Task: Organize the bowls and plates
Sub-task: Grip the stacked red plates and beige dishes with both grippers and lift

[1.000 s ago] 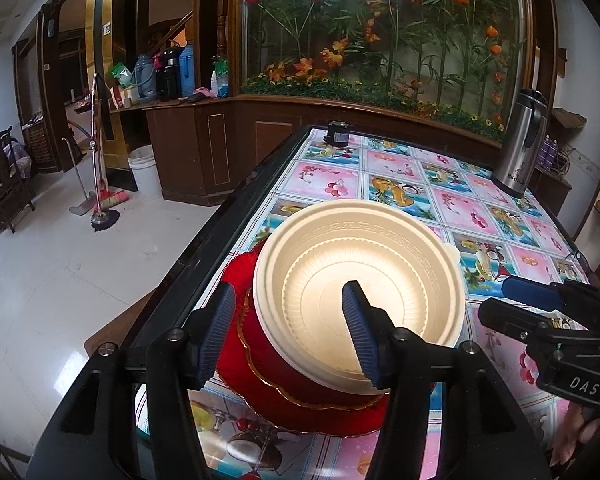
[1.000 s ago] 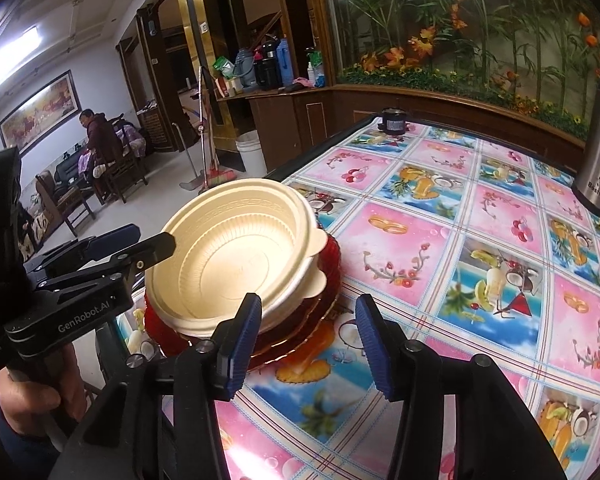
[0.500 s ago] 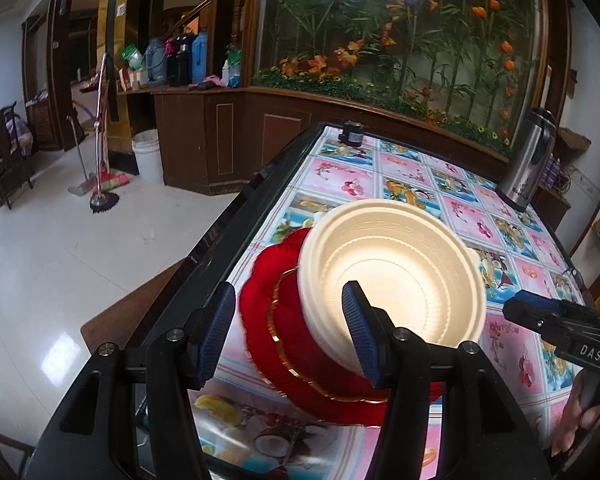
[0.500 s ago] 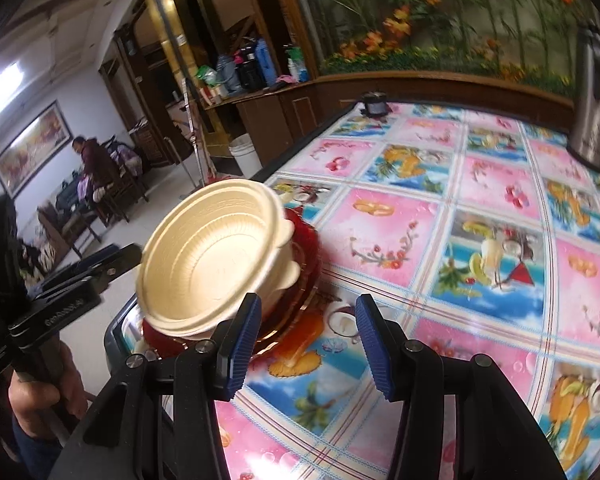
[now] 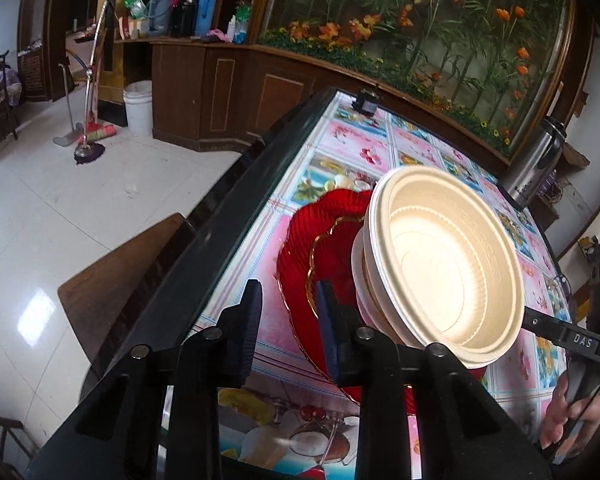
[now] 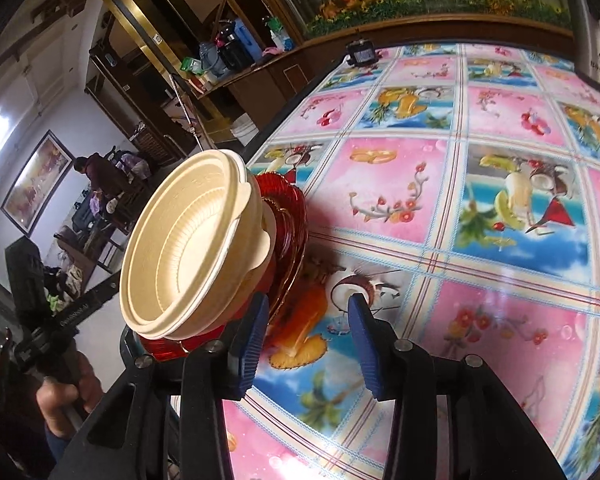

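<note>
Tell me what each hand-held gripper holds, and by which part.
Nothing is gripped yet. The left hand-held gripper is closing with the red plate's rim between its jaws; the right hand-held gripper is closing beside that rim.

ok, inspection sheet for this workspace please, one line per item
surface: table under a glossy fruit-print cloth, dark edge.
job's things: cream bowls nested, sitting on stacked red plates near the table edge.
clutter: steel flask and a small dark object at the far end.
grippers: left tool closing, plate rim visible in its gap, no contact seen; right tool closing over bare cloth beside the stack.
cables: nothing seen.
surroundings: flower panel, wooden counter with bottles, white bin, mop, a person far off.
</note>
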Demonstrator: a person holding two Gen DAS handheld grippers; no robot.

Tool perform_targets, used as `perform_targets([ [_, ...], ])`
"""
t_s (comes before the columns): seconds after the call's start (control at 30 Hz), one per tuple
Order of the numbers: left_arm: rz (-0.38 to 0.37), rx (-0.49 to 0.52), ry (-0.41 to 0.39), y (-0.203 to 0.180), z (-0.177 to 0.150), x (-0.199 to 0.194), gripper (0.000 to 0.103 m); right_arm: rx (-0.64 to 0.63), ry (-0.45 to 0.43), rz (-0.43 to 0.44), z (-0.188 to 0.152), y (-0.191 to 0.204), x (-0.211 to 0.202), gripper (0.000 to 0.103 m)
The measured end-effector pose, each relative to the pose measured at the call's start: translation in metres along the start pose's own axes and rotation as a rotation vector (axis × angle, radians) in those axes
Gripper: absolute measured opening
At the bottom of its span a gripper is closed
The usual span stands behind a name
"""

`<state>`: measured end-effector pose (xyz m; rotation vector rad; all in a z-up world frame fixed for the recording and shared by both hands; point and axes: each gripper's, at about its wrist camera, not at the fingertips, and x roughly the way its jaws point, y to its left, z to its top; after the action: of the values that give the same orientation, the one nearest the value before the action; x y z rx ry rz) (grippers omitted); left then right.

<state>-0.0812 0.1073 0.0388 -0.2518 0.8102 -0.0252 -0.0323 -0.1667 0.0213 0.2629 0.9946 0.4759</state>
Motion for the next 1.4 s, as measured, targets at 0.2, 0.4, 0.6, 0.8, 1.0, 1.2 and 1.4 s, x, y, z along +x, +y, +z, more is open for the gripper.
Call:
perform_targets([
  [0.2, 0.0, 0.022, 0.039, -0.001, -0.002, 0.015, 0.02, -0.006, 0.016, -0.018, 0.002, 0.002, 0.012, 0.039],
  [0.4, 0.013, 0.022, 0.045, 0.001, 0.001, 0.023, 0.02, -0.012, 0.035, -0.025, 0.009, 0.009, 0.026, 0.021],
  [0.6, 0.025, 0.026, 0.062, 0.007, 0.007, 0.033, 0.02, -0.016, 0.064, -0.044, 0.011, 0.016, 0.044, 0.019],
  [0.8, -0.01, 0.015, 0.076, 0.009, 0.004, 0.041, 0.012, -0.013, 0.046, -0.027, 0.01, 0.015, 0.046, 0.016],
  [1.0, 0.003, 0.036, 0.071, -0.003, 0.001, 0.038, 0.007, 0.001, 0.04, -0.006, 0.01, 0.01, 0.042, 0.015],
  [1.2, -0.005, 0.064, 0.075, -0.021, 0.001, 0.036, 0.007, 0.0, 0.031, -0.019, 0.005, 0.002, 0.028, 0.015],
  [1.4, -0.042, 0.102, 0.073, -0.052, 0.005, 0.037, 0.007, 0.011, -0.022, -0.049, 0.003, -0.016, -0.003, 0.016],
])
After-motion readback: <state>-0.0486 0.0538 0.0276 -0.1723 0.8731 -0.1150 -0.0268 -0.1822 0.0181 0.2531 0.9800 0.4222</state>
